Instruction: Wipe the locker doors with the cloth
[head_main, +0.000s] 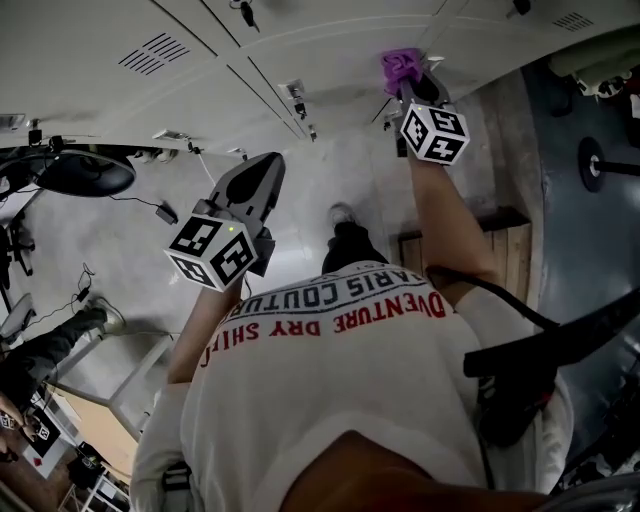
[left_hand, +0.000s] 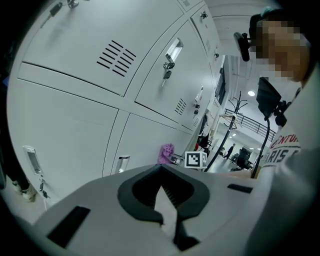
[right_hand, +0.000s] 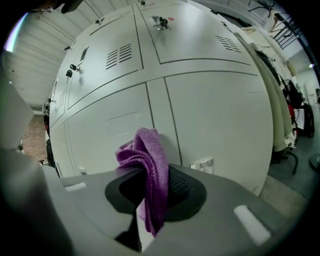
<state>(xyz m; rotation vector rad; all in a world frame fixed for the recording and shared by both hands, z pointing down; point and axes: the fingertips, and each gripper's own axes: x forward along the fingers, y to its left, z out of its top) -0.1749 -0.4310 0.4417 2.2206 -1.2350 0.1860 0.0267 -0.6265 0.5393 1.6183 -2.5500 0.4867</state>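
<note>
Closest to the head camera is the person's white printed shirt (head_main: 340, 380), with both arms reaching forward toward a bank of pale grey locker doors (head_main: 300, 50). Right tongs (head_main: 408, 75) are clamped on a folded purple cloth (head_main: 400, 62). The cloth sticks out past the tips, so I judge that fabric rather than plastic would meet the metal. From the right gripper view it sits at or just off a lower door, beside a vertical seam (right_hand: 172, 130); I cannot tell whether it touches. Left tongs (head_main: 262, 170) are closed tip to tip with nothing between them. They hang lower and apart from the doors, probably to keep out of the wiping path.

Things to catch on: a small metal handle (right_hand: 202, 164) just right of the cloth, and, higher up, vent slots (right_hand: 119, 56) and keys hanging in a lock (left_hand: 167, 74). A plain panel right of the seam gives the widest open sweep. Hanging coats (right_hand: 272, 95) close off the lockers' right edge.
</note>
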